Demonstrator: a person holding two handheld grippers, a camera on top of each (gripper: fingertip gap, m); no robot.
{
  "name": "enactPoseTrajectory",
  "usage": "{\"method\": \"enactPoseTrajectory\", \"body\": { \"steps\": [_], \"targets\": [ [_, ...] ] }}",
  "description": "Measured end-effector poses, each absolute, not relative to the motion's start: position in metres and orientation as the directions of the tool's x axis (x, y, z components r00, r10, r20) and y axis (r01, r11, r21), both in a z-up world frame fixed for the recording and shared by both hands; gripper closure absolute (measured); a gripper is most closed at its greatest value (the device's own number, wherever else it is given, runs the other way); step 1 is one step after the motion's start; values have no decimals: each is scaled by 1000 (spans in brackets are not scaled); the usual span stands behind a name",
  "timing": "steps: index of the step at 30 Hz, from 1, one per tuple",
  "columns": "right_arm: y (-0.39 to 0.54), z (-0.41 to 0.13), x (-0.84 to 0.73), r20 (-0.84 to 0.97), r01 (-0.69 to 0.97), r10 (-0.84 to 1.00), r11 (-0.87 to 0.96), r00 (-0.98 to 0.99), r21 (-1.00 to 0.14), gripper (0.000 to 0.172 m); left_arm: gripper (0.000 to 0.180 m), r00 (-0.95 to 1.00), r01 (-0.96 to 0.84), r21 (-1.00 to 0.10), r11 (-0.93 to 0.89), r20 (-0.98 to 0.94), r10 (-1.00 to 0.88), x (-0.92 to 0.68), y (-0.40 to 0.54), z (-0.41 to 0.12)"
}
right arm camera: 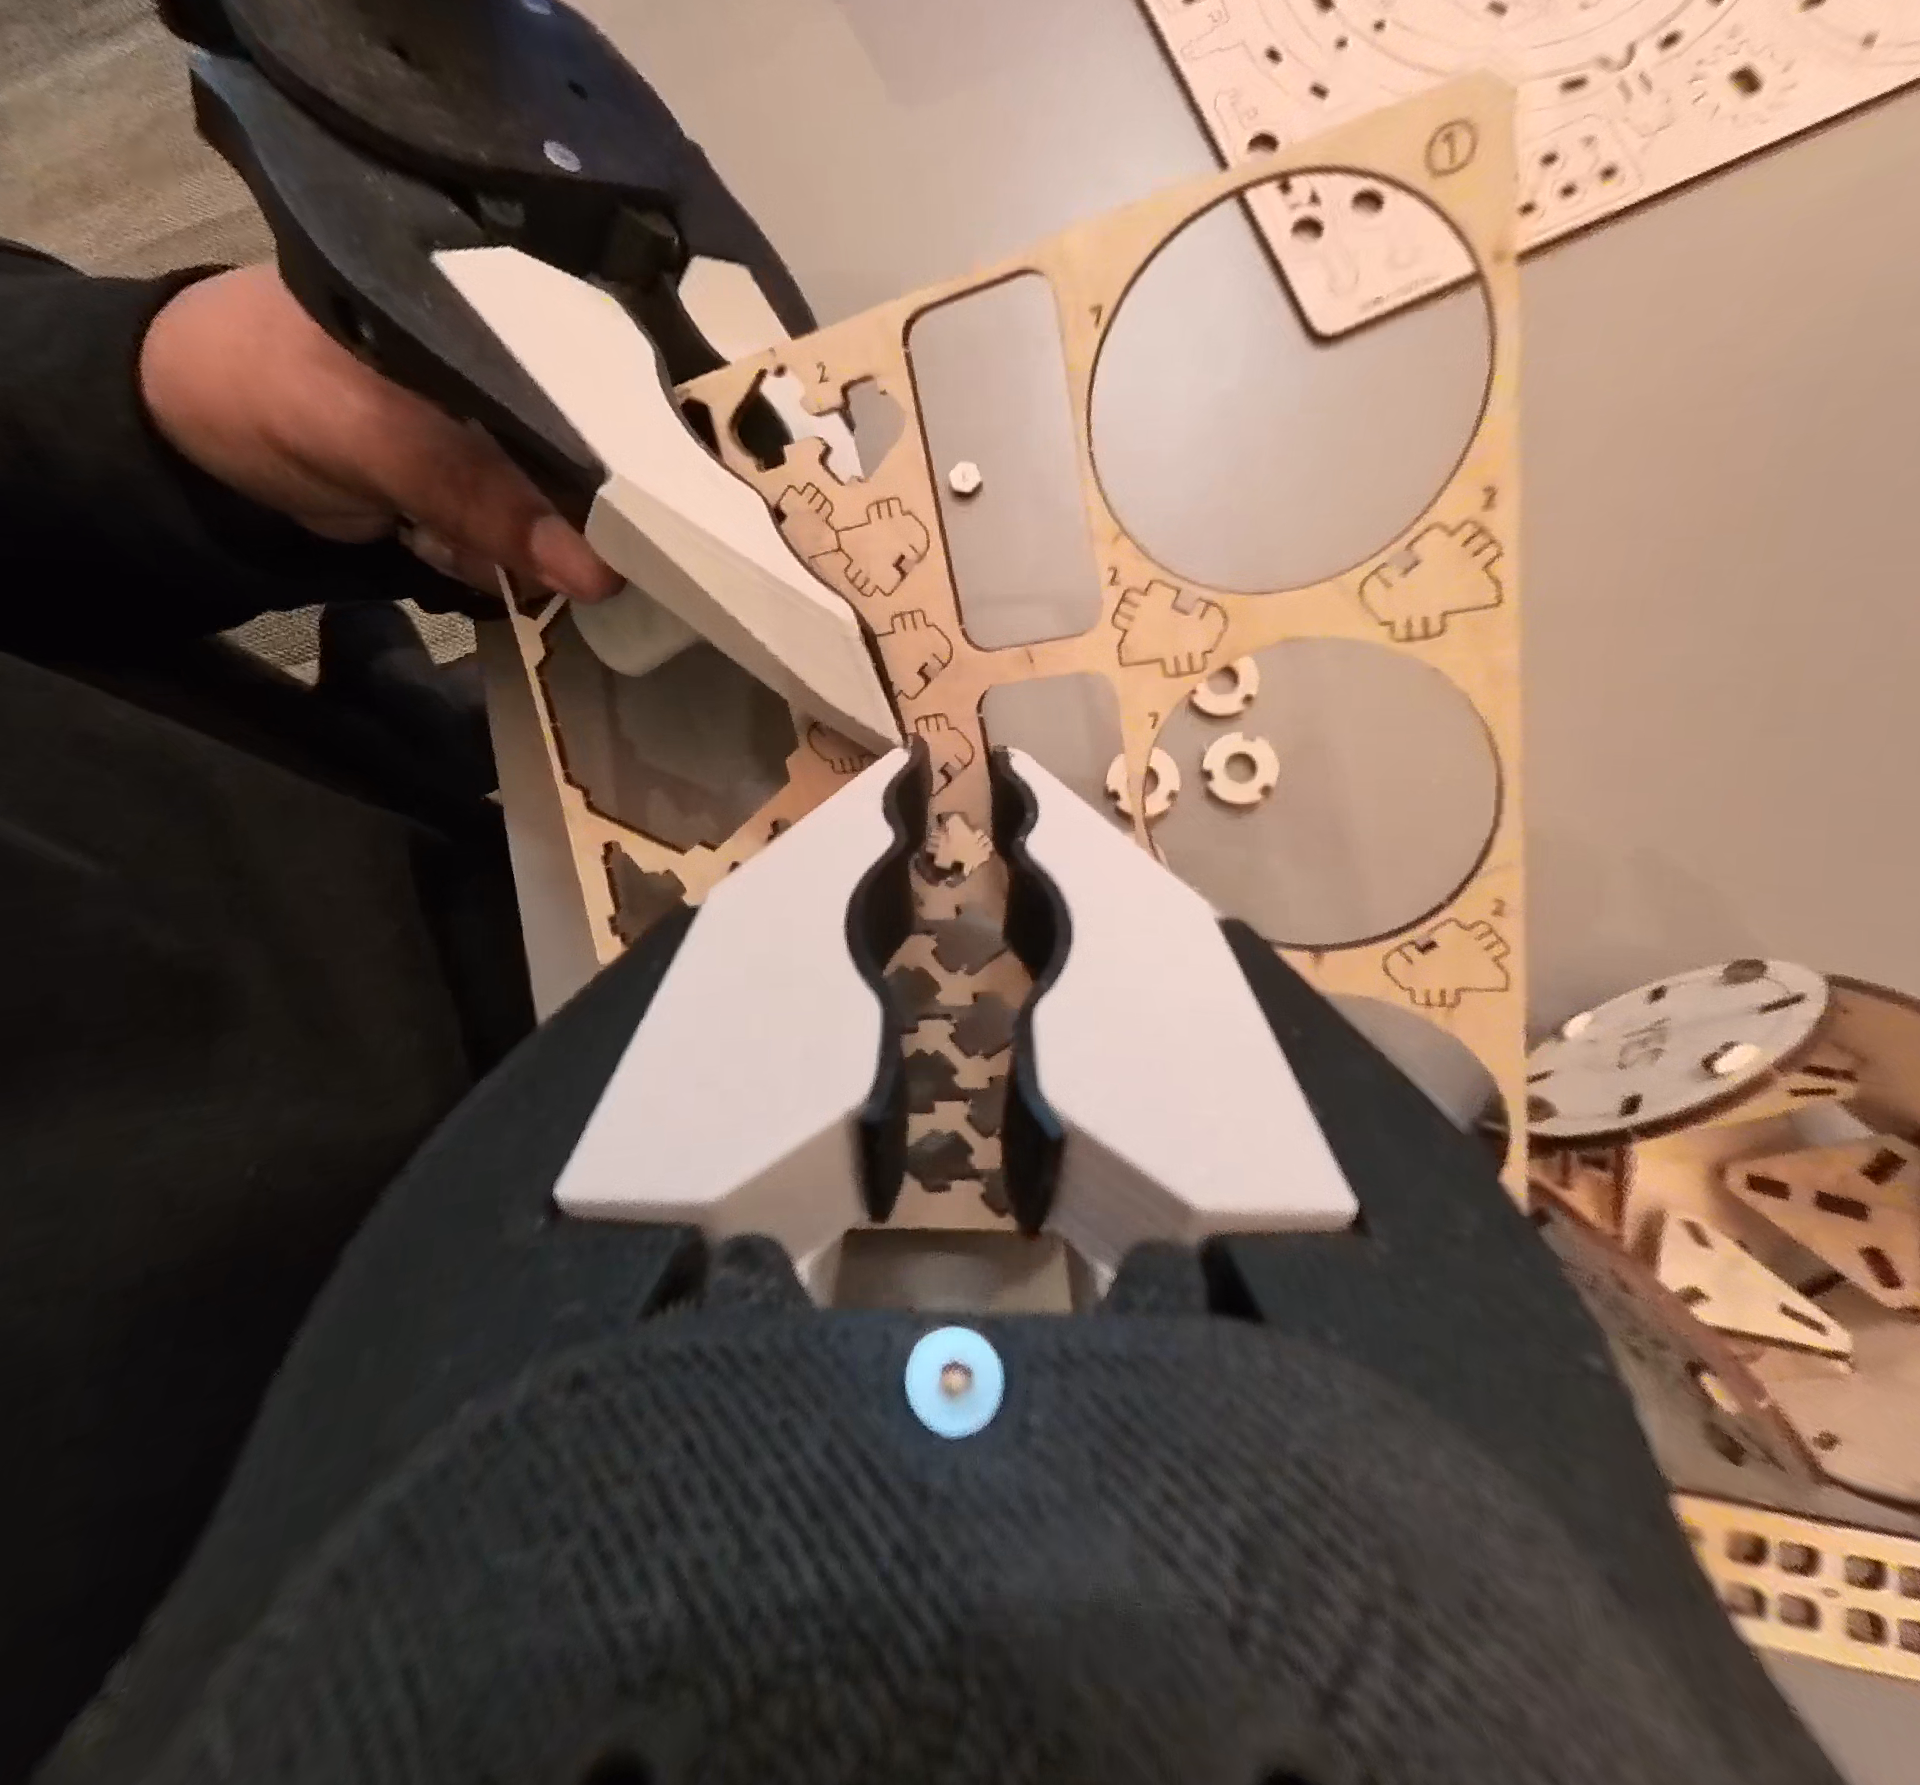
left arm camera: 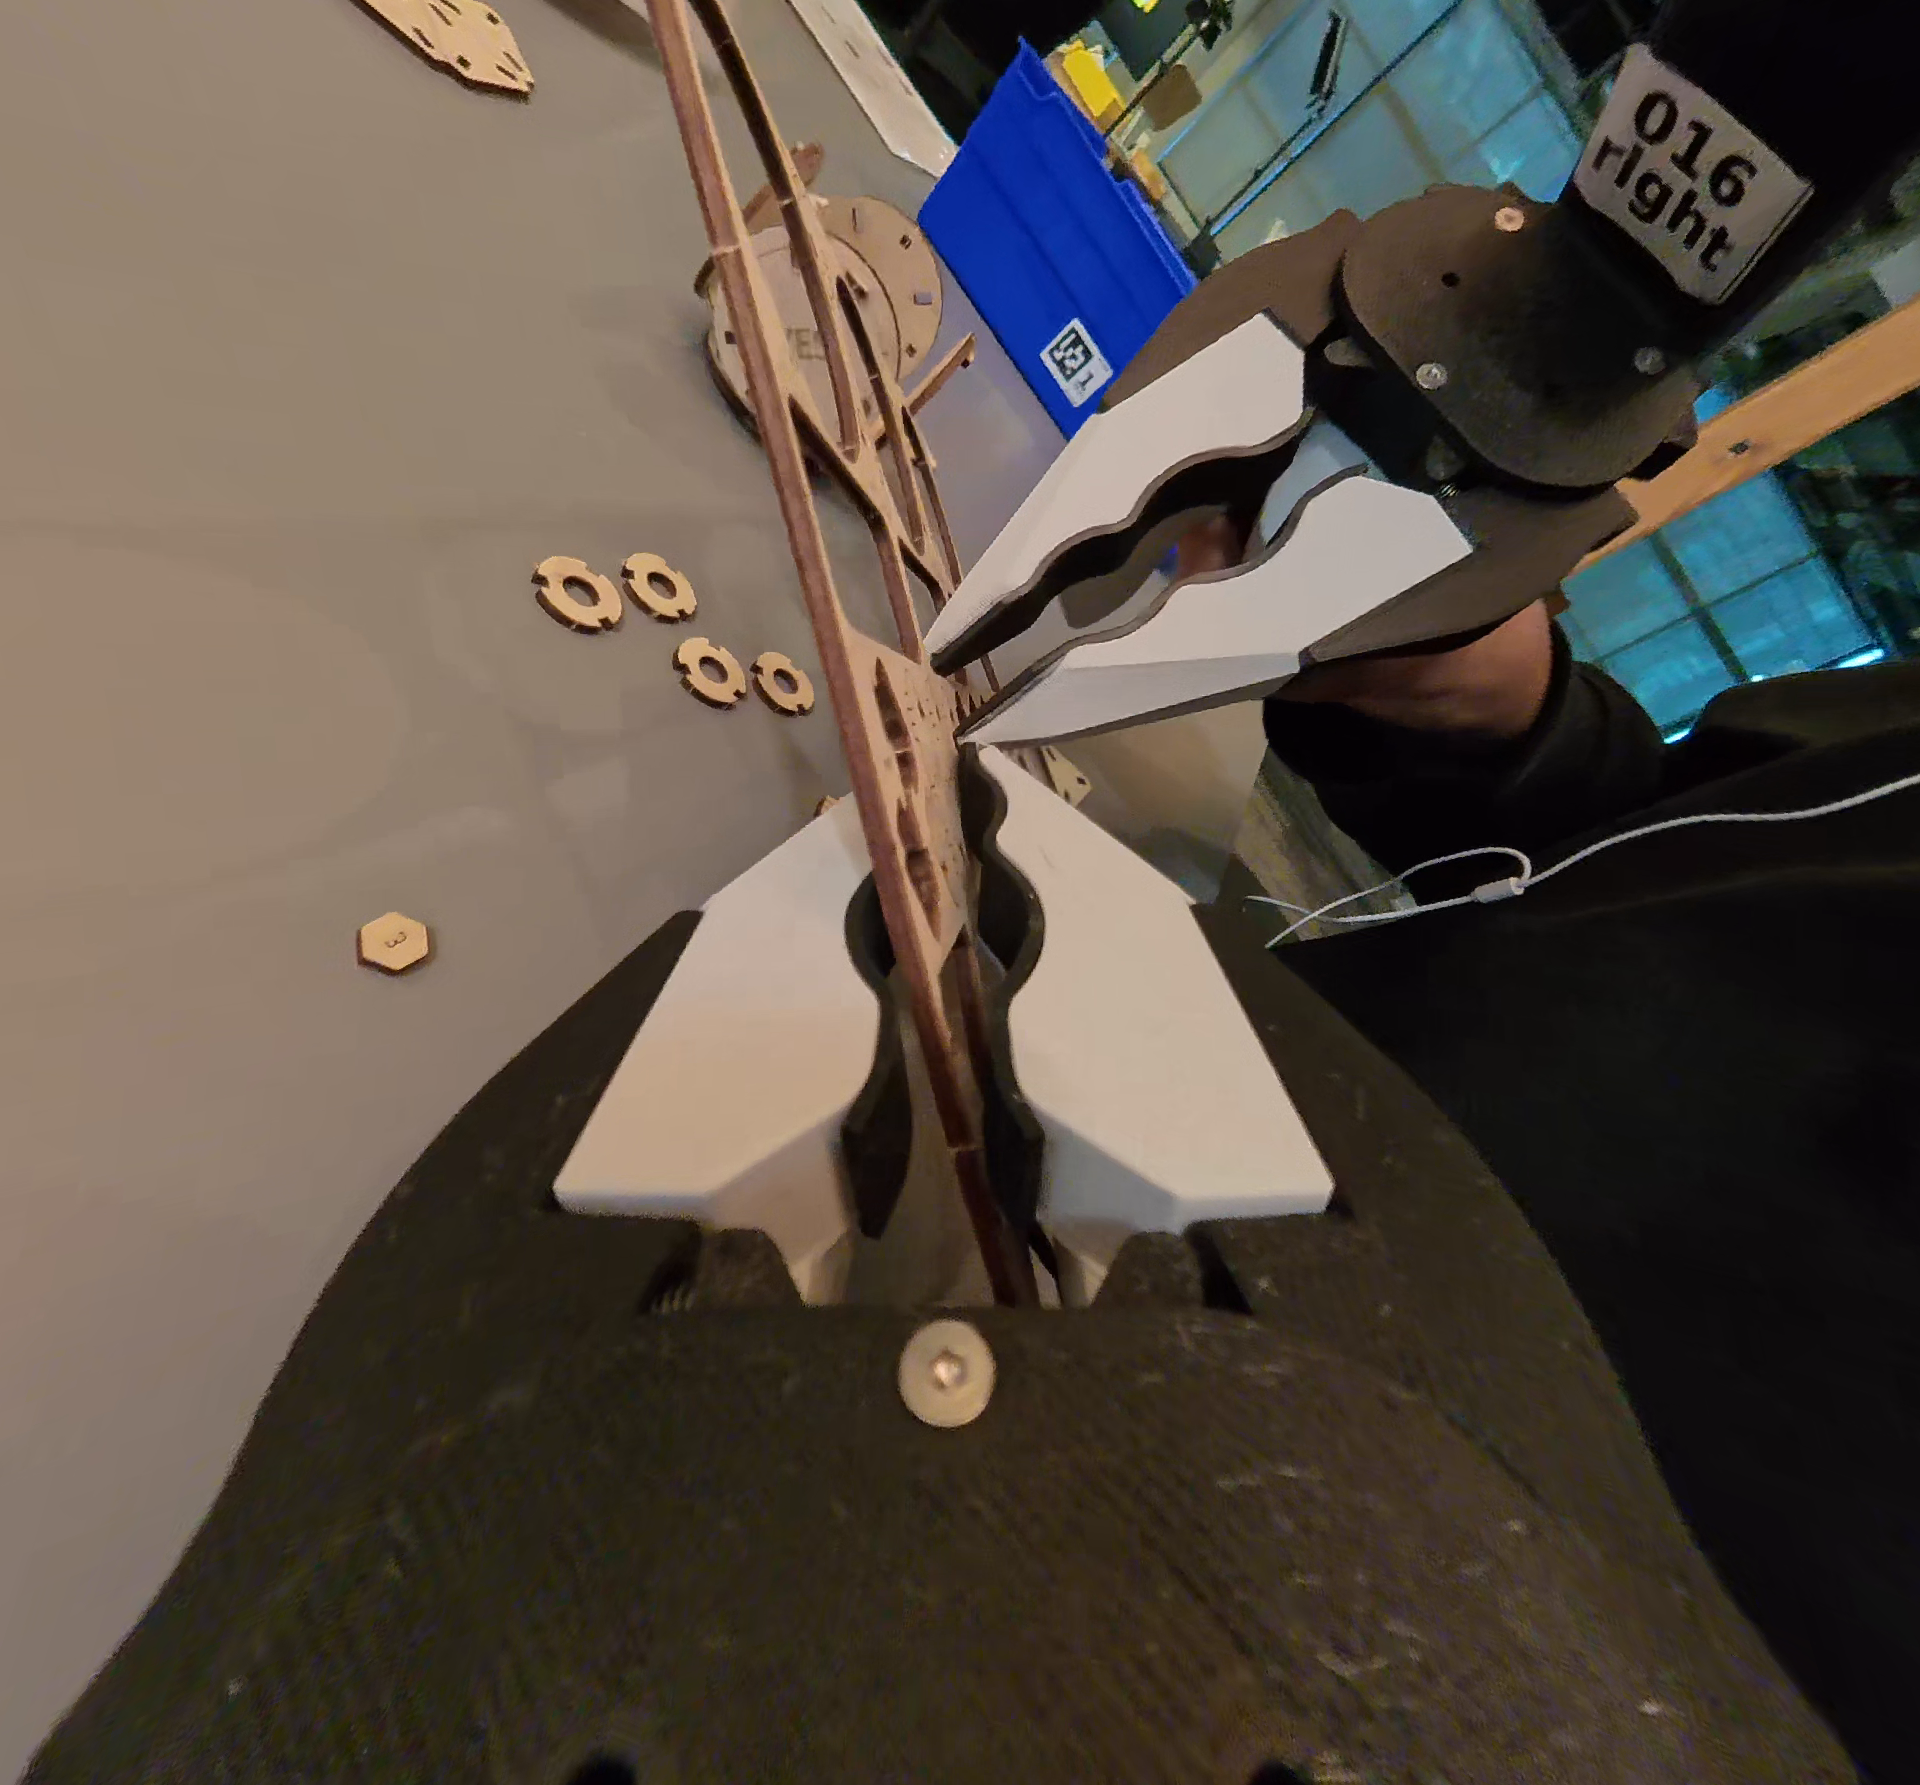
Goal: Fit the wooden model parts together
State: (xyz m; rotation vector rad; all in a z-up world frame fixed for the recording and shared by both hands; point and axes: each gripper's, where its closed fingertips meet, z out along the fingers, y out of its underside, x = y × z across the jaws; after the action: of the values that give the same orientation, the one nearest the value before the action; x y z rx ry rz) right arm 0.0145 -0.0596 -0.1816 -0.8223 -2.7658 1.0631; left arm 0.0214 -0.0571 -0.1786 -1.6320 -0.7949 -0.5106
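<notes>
The laser-cut plywood sheet (right arm camera: 1226,530) stands on edge, lifted clear of the grey bench (left arm camera: 260,488), its long axis running away from the left gripper (left arm camera: 961,779) toward the bench's far edge. The left gripper is clamped on it: the thin board passes between the closed jaws, both pads pressing on its faces, so that the left wrist view sees it almost edge-on.

The right gripper (right arm camera: 956,759) comes at the sheet's broad face nearly square to it. Its jaws stand only a little apart, their tips touching or just off the narrow strip of small comb-shaped cut-outs (right arm camera: 940,696) between the big openings. One small piece (right arm camera: 956,847) looks partly pushed out of the strip between the fingers (right arm camera: 1081,904), but whether the pads press on it cannot be told. The two grippers' tips nearly meet at the same spot on the sheet.

Beyond, on the bench: four notched wooden rings (left arm camera: 665,629), a small hexagonal piece (left arm camera: 393,942), a flat slotted plate (left arm camera: 426,21) near the far edge, a half-built round wooden assembly (right arm camera: 1683,1060), a pale parts diagram sheet (right arm camera: 1558,0) and a blue bin (left arm camera: 1049,229) past the edge.
</notes>
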Motion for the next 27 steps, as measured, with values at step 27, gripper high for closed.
{"method": "enactPoseTrajectory", "body": {
  "steps": [27],
  "targets": [
    [-63, -177, 20, -187, 478, 474, 624, -860, -618, 162, 180, 694, 718, -691, -87, 699, 173, 27, -59, -173]
  ]
}}
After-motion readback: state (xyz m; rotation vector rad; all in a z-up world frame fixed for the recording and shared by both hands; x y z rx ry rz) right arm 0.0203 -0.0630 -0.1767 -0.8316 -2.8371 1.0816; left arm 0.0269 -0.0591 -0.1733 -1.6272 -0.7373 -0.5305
